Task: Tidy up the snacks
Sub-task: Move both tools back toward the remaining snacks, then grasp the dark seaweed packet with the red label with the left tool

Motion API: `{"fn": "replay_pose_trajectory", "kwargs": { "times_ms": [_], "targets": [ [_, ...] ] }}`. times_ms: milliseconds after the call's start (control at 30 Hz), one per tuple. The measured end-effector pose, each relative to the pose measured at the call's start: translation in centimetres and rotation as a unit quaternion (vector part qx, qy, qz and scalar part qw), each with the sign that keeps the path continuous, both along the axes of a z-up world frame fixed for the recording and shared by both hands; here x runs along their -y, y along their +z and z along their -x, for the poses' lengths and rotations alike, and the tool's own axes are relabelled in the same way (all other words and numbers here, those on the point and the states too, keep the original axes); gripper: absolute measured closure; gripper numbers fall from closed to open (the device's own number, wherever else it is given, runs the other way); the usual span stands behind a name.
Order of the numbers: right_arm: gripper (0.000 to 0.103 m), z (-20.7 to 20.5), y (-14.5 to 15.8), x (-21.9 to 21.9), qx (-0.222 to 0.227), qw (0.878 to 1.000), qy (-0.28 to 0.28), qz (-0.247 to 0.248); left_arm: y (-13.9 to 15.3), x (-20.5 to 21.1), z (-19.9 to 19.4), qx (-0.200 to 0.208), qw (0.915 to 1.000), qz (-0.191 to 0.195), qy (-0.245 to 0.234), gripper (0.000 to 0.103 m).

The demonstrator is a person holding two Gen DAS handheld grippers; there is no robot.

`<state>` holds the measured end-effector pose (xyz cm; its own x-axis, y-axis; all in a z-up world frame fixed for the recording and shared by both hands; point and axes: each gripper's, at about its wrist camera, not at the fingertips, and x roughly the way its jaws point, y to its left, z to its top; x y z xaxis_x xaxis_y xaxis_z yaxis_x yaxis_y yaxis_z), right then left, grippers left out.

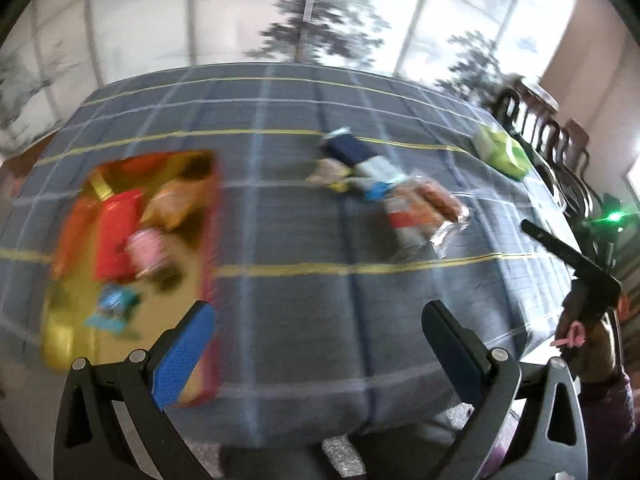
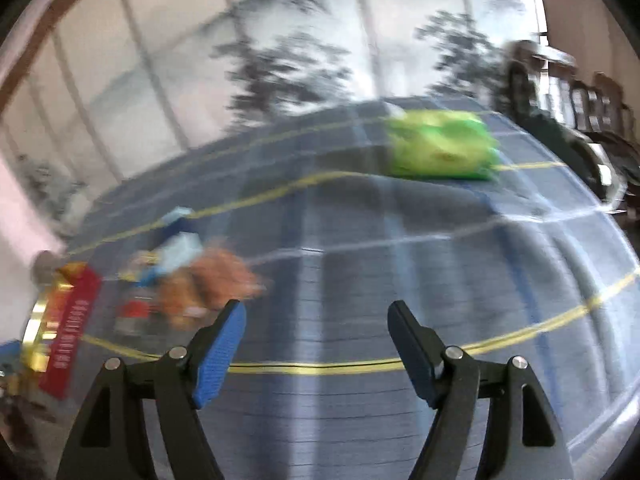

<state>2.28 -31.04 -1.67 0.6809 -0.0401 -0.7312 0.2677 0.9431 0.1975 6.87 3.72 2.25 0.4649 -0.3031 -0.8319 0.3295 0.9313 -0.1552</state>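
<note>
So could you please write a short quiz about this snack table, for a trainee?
1. True or false: the left gripper holds a snack.
2. Which snack lies alone, far from the tray? A) green bag B) red pack C) pink cup
3. Fill in: the cookie bag lies on the ____, not in the tray.

Key: 1 false, its jaws are open and empty; 2 A; 3 tablecloth.

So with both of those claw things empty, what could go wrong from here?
The green snack packet lies near the table's far right edge, so a clumsy nudge might push it off. The clear bag of orange-brown snacks looks loose and could slip from the open right gripper. The blur suggests fast motion, which risks a misjudged grasp.
</note>
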Motion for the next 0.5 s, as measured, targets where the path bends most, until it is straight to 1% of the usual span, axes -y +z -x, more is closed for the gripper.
{"fn": "replay_pose_trajectory", "kwargs": {
  "times_ms": [133, 233, 300, 367, 467, 500],
  "targets": [
    [0.028, 0.4, -2.5, 2.4, -0.022, 1.0, -0.015, -0.005, -0.8, 4.8, -2.1, -0.008, 0.9991, -0.01, -0.04, 0.001],
    [0.028, 0.5, -3.9, 2.8, -0.034, 0.999, -0.01, -0.002, -1.8, 7.5, -4.0, -0.03, 0.998, -0.012, -0.054, 0.002],
    [0.028, 0.9, -4.2, 2.9, -0.026, 1.0, -0.003, 0.008, -2.6, 8.7, -5.5, -0.044, 0.9977, -0.011, -0.051, 0.004],
    [0.028, 0.9, -4.0, 3.0, -0.023, 1.0, 0.005, 0.003, -3.4, 9.5, -6.8, -0.061, 0.9969, -0.003, -0.051, 0.014],
    [0.028, 0.8, -4.1, 3.5, -0.013, 1.0, 0.007, -0.017, -4.9, 11.0, -8.1, -0.08, 0.9955, -0.022, -0.045, 0.029],
    [0.028, 0.8, -4.2, 3.6, -0.011, 1.0, 0.009, -0.021, -5.2, 11.2, -8.3, -0.083, 0.9952, -0.025, -0.045, 0.031]
  ]
}}
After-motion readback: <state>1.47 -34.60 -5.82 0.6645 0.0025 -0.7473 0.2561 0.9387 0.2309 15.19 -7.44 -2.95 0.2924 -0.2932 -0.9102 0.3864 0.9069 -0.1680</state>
